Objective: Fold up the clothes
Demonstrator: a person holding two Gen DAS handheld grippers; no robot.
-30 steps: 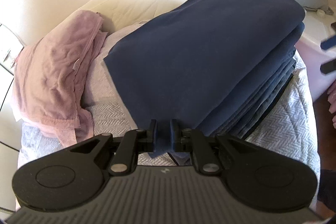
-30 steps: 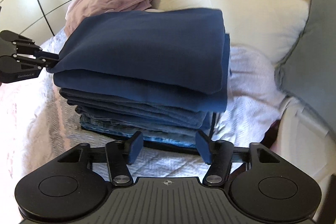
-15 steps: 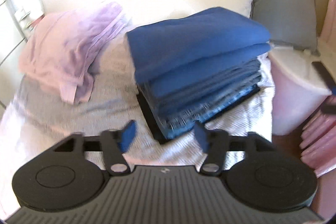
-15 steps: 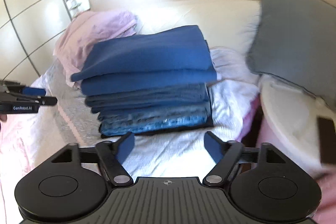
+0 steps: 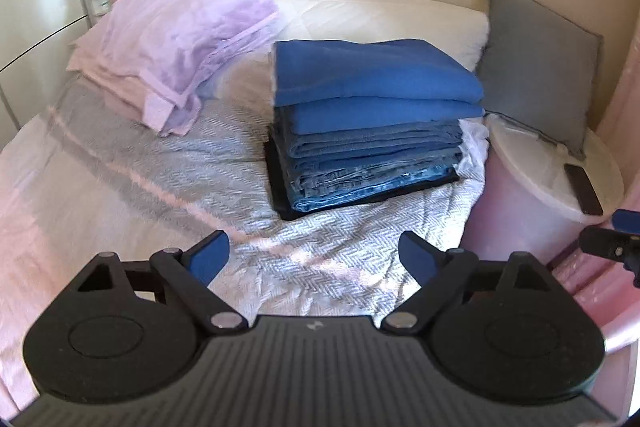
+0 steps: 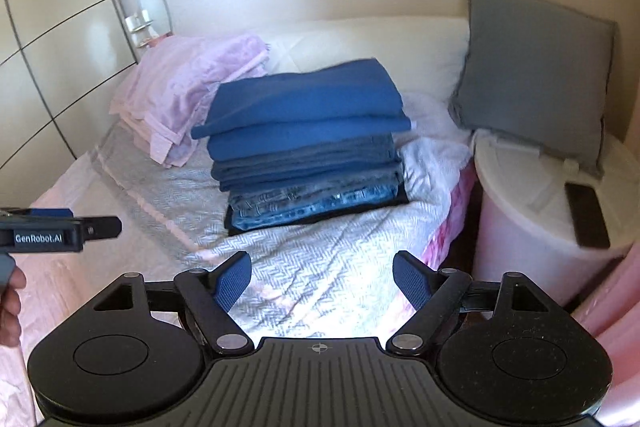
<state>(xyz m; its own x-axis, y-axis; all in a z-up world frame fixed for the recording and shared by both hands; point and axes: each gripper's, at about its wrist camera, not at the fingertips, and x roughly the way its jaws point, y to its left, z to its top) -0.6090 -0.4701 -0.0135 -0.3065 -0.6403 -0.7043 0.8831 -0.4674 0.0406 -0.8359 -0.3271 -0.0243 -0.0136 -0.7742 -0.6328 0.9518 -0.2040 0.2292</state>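
A stack of folded clothes (image 5: 372,123) stands on the bed, a folded blue garment (image 5: 368,75) on top, jeans and a dark piece below; it also shows in the right wrist view (image 6: 308,143). A loose heap of lilac clothes (image 5: 176,47) lies to its left near the pillow, also in the right wrist view (image 6: 188,87). My left gripper (image 5: 314,255) is open and empty, well back from the stack. My right gripper (image 6: 322,279) is open and empty, also back from it. The left gripper's side shows at the left edge of the right wrist view (image 6: 60,231).
The bed has a grey herringbone cover (image 5: 160,167). A white pillow (image 5: 380,15) and a grey cushion (image 5: 536,67) are at the head. A white round bin (image 6: 552,211) with a dark phone (image 6: 586,215) on it stands right of the bed. Wardrobe doors (image 6: 52,67) stand left.
My left gripper let go of the top blue garment's corner and opened. Both grippers pulled back from the stack, which now sits farther away.
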